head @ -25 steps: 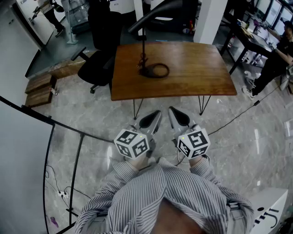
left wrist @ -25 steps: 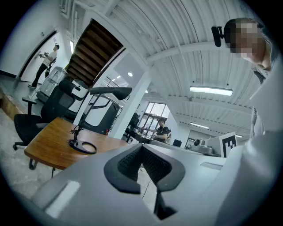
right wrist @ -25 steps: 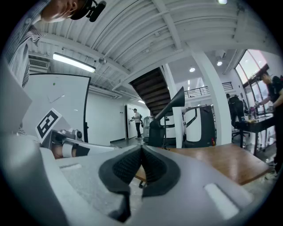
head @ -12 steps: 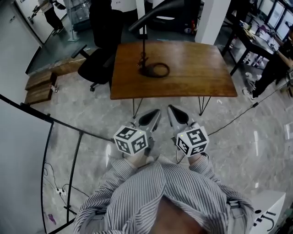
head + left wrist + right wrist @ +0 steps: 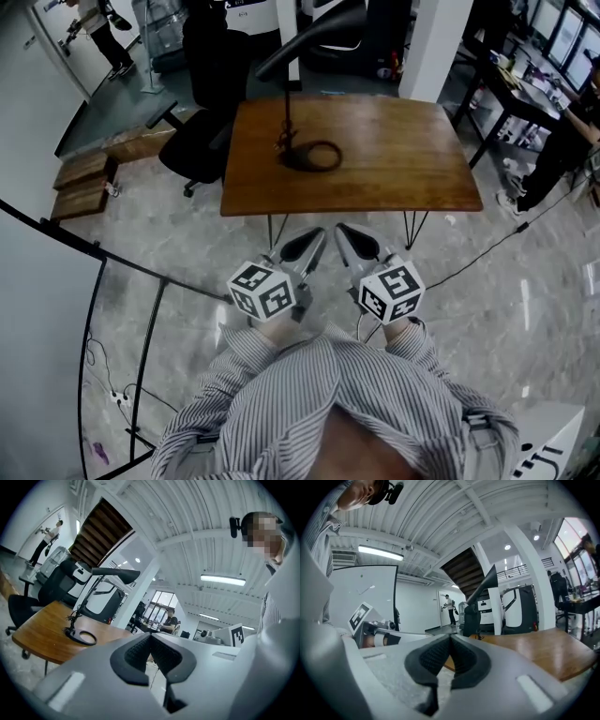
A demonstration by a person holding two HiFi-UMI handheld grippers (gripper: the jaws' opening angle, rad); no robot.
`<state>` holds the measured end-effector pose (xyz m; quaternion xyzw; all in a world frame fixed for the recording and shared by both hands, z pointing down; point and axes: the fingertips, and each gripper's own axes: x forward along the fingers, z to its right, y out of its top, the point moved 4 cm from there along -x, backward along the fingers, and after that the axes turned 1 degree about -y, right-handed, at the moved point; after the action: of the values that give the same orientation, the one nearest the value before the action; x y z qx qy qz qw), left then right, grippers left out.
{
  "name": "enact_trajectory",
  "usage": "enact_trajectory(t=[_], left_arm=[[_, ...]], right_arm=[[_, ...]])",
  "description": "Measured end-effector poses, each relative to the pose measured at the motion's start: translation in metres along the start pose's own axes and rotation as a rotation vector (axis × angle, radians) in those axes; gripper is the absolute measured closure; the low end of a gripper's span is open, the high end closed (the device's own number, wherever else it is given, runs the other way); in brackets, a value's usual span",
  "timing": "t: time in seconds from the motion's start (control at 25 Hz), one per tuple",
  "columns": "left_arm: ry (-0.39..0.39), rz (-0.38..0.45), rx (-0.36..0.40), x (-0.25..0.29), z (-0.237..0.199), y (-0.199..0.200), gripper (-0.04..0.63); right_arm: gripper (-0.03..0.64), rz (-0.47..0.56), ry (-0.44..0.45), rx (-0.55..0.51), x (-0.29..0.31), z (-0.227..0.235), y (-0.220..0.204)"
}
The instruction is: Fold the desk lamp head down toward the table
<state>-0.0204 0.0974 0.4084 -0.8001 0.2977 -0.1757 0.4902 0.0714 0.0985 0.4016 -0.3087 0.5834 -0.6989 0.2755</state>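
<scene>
Facing the far-off desk lamp (image 5: pixel 285 117), left gripper (image 5: pixel 317 236) and right gripper (image 5: pixel 344 232) have closed, empty jaws.

Grey-and-white striped long-sleeved shirt (image 5: pixel 328 403). The left gripper (image 5: pixel 309 244) and right gripper (image 5: pixel 352 240) are pale grey, with black textured fingers (image 5: pixel 136 651) and black-and-white marker cubes (image 5: pixel 264 291).

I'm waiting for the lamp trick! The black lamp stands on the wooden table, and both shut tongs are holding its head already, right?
Not holding it. The black lamp stands on the wooden table, and the left tongs and right tongs are shut, but empty: the head view shows them over the floor, short of the table.
</scene>
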Motion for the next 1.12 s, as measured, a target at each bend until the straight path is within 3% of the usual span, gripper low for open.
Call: enact_trajectory(t=[0.28,0.44,0.68,0.92,1.12], left_arm=[[0.074,-0.023,0.070,0.023,-0.039,0.003,0.591],[0.119,0.014,0.090,0.043,-0.080,0.023,0.591],[0.129,0.013,0.104,0.082,-0.150,0.064,0.591],[0.076,0.001,0.122,0.122,-0.204,0.101,0.591],[0.094,-0.006,0.119,0.147,-0.244,0.114,0.591]], right_arm=[[0.615,-0.035,0.027,-0.024,0.016,0.036,-0.006],[0.615,-0.018,0.027,-0.048,0.047,0.061,0.006],[0.615,0.021,-0.016,-0.068,0.122,0.096,0.029],[0.615,0.044,-0.053,-0.061,0.197,0.129,0.050],[0.615,0.054,-0.111,-0.068,0.227,0.160,0.055]])
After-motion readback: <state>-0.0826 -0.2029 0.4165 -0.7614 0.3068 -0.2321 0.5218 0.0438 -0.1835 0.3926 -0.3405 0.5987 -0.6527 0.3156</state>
